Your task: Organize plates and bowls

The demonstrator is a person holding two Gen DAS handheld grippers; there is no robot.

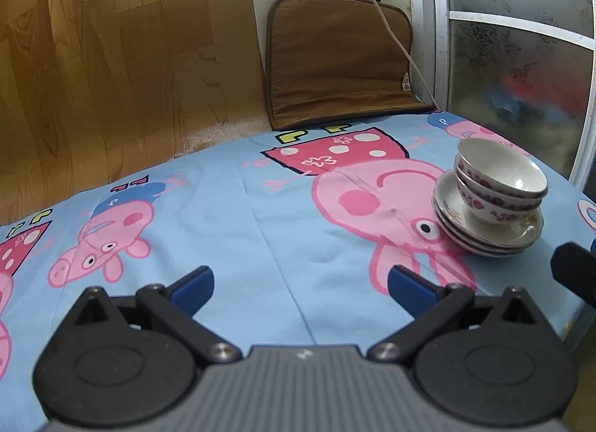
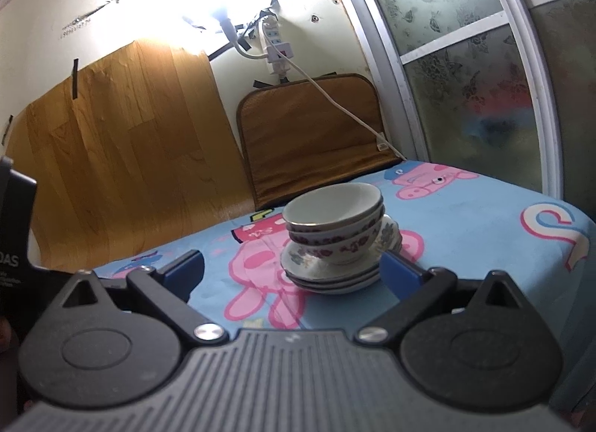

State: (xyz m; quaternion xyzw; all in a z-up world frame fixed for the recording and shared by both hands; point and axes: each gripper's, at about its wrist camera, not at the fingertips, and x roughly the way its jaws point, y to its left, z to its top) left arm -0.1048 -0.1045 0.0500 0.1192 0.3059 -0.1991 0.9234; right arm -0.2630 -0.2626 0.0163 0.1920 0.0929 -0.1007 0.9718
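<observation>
Left gripper is spread wide w/ nothing in it; white flowery china bowls sit stacked on round white plates, off to its right. Right gripper is spread too, bowls & plates straight ahead, so it's nearer.

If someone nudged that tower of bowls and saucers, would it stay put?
Probably not. The two nested bowls sit tilted on the stacked plates, so they would likely slide or tip. They look like glazed ceramic, likely slippery and breakable. The soft printed cloth gives little firm footing.
</observation>
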